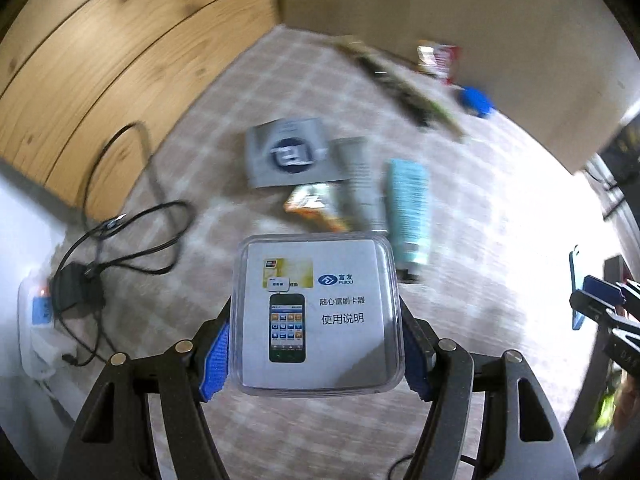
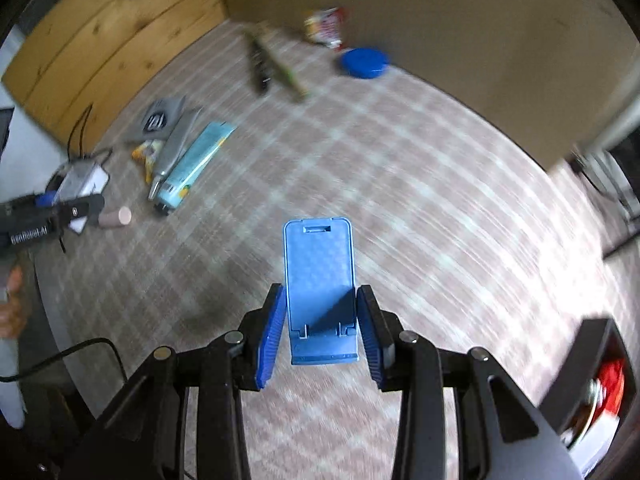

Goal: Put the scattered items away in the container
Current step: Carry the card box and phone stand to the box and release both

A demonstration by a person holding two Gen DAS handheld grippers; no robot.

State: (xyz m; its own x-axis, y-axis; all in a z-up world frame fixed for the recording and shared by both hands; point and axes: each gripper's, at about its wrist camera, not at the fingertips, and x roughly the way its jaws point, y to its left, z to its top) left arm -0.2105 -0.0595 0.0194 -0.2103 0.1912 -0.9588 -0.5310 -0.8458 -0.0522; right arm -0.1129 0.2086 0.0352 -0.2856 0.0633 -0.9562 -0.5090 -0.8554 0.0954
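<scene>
Above the checked cloth (image 1: 224, 216) of the worktop, the left gripper (image 1: 316, 344) is clamping a clear plastic case (image 1: 318, 316); the right gripper (image 2: 320, 332) is closing its jaws on a blue phone stand (image 2: 320, 292). Both items are mid-carry. The container is probably the dark box (image 2: 596, 376) at the worktop's right edge; next, travel there and release.

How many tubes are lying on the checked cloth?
2. A grey tube and a light blue tube lie side by side, the blue one to the right, both beside the grey booklet. Blur may hide others.
</scene>
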